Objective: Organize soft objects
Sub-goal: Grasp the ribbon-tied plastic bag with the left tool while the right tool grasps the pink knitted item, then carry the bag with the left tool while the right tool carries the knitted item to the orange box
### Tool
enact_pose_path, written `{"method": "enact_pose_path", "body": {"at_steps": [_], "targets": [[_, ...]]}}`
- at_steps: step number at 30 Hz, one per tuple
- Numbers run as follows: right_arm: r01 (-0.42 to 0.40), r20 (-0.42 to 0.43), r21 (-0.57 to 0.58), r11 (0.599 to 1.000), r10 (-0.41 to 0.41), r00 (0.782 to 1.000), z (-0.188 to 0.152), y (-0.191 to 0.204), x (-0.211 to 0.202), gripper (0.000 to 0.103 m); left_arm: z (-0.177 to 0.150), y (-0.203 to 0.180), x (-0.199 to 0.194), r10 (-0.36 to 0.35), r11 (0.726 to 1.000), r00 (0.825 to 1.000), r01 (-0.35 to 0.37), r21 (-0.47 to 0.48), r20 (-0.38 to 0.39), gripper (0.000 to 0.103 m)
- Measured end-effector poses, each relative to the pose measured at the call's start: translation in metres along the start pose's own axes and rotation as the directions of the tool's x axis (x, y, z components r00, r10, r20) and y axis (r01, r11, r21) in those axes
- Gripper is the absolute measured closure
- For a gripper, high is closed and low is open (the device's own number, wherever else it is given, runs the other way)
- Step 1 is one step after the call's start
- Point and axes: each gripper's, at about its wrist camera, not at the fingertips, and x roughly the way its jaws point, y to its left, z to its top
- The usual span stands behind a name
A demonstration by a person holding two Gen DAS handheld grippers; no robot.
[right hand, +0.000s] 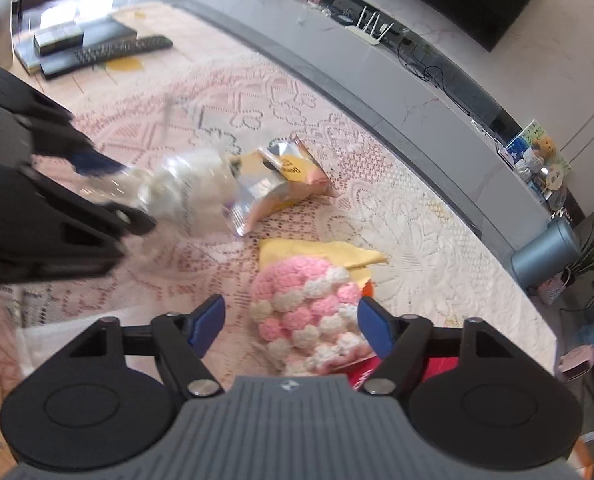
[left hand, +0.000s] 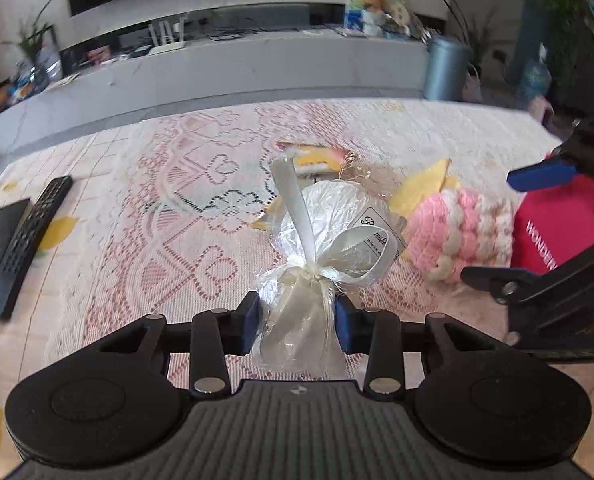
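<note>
My left gripper [left hand: 297, 324] is shut on the gathered neck of a clear cellophane pouch [left hand: 321, 224] holding a white soft ball, tied with a white ribbon and a paper tag. The pouch also shows, blurred, in the right wrist view [right hand: 185, 188]. My right gripper [right hand: 291, 320] is open, its blue pads either side of a pink and white crocheted item [right hand: 309, 312] without touching it. That crocheted item lies right of the pouch in the left wrist view [left hand: 457, 232]. The right gripper shows there at the right edge [left hand: 537, 176].
A foil snack bag [right hand: 281, 176] and a yellow cloth [right hand: 321, 252] lie on the lace tablecloth [left hand: 157, 208]. A red box [left hand: 553, 220] sits by the crocheted item. A remote [left hand: 29, 228] and black boxes lie at the left. A grey TV bench [left hand: 237, 72] runs behind.
</note>
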Motion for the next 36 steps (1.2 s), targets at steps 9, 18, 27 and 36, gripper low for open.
{"method": "enact_pose_path", "body": {"at_steps": [9, 18, 27, 36], "targets": [[-0.022, -0.213, -0.102, 0.995, 0.000, 0.977, 0.024, 0.004, 0.046, 0.021, -0.008, 0.012, -0.007, 0.006, 0.995, 0.999, -0.003, -0.097, 0.039, 0.060], [0.008, -0.328, -0.105, 0.994, -0.042, 0.944, 0.026, 0.008, 0.076, 0.021, -0.014, 0.011, -0.010, -0.003, 0.996, 0.999, 0.007, -0.089, 0.051, 0.059], [-0.002, -0.350, -0.081, 0.997, -0.026, 0.936, 0.023, 0.008, 0.077, 0.067, -0.015, 0.008, -0.011, 0.000, 0.998, 0.998, 0.004, -0.066, 0.058, 0.059], [-0.034, -0.249, -0.018, 0.999, 0.028, 0.968, 0.022, 0.006, 0.031, 0.075, -0.014, 0.006, -0.022, 0.025, 0.998, 0.995, -0.020, -0.059, 0.098, 0.059]]}}
